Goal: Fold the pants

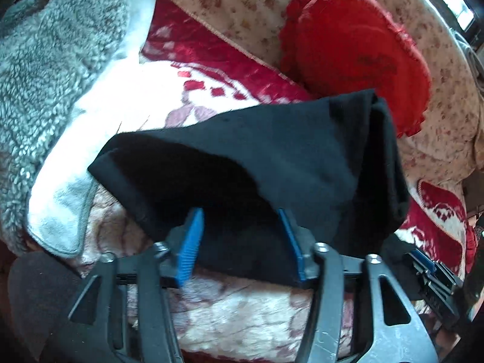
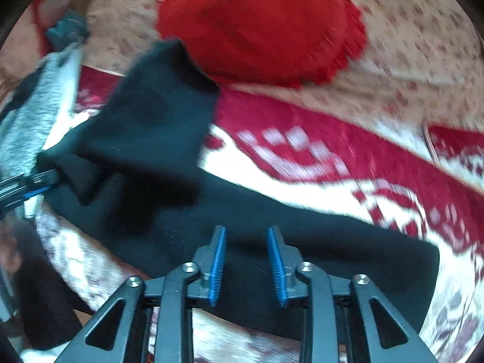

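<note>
Black pants [image 1: 287,151] lie folded over on a red and white blanket [image 1: 211,69]. My left gripper [image 1: 239,211] is open, its blue pads [image 1: 193,242] spread wide at the near edge of the cloth without pressing on it. In the right wrist view the pants [image 2: 157,115] show a doubled-over part at the left and a flat layer running right. My right gripper [image 2: 245,230] hovers open above that flat layer, nothing between its pads [image 2: 219,254]. The left gripper [image 2: 51,181] shows at the pants' left edge, and the right gripper [image 1: 420,260] sits low right in the left wrist view.
A red heart-shaped cushion [image 1: 354,51] [image 2: 260,27] rests just beyond the pants on a floral sheet [image 1: 242,0] [image 2: 408,45]. A grey fleece blanket [image 1: 51,60] with a white lining lies bunched at the left. The patterned blanket [image 2: 332,157] stretches to the right.
</note>
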A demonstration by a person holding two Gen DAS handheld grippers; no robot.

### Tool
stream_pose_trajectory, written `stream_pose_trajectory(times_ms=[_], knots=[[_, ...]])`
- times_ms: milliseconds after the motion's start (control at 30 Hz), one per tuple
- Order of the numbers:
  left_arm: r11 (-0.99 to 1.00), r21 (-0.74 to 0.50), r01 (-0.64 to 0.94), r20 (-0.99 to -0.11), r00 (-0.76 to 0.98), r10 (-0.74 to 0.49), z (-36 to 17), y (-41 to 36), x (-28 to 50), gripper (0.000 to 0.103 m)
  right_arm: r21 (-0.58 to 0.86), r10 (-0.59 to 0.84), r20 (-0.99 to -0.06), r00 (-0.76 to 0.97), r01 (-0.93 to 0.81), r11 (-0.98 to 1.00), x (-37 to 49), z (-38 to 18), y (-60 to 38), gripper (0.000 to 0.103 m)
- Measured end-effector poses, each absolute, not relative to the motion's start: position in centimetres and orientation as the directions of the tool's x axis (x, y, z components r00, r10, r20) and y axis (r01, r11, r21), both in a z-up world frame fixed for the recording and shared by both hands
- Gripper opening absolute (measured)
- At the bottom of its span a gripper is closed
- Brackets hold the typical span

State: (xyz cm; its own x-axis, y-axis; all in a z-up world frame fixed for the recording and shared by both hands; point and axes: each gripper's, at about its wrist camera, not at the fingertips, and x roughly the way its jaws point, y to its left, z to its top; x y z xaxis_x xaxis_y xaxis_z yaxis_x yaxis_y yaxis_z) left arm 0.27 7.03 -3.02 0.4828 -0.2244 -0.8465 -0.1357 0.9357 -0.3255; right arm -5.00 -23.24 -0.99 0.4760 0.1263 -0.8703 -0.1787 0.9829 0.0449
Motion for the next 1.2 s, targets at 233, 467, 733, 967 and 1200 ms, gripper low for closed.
stream_pose_trajectory(times_ms=[233, 467, 733, 967, 1200], knots=[[0.931, -0.331, -0.156, -0.863, 0.448, -0.232, -4.0, 6.0, 1.7, 0.059, 0.009, 0.204, -0.809, 0.552, -0.335, 0.942, -4.5, 0.2, -16.2, 0.039], [0.919, -0.380, -0.106, -0.838, 0.461, -0.293, -3.6, 4.6, 4.3, 0.060, -0.013, 0.213, -0.792, 0.572, -0.365, 0.931, -0.5, -0.3, -13.7, 0.028], [0.890, -0.423, -0.171, -0.800, 0.532, -0.278, -2.4, 7.4, 10.2, 0.060, 0.107, 0.138, -0.686, 0.714, -0.089, 0.990, 7.6, 4.5, -20.7, 0.015], [0.796, -0.546, -0.261, -0.789, 0.478, -0.385, -4.0, 12.3, 14.3, 0.060, 0.053, -0.083, -0.786, 0.612, 0.201, 0.978, 12.3, 2.2, -28.9, 0.016], [0.886, -0.411, -0.214, -0.832, 0.485, -0.269, -2.6, 12.4, 12.5, 0.060, 0.233, 0.161, -0.766, 0.622, 0.035, 0.972, 8.0, 2.2, -27.7, 0.033]])
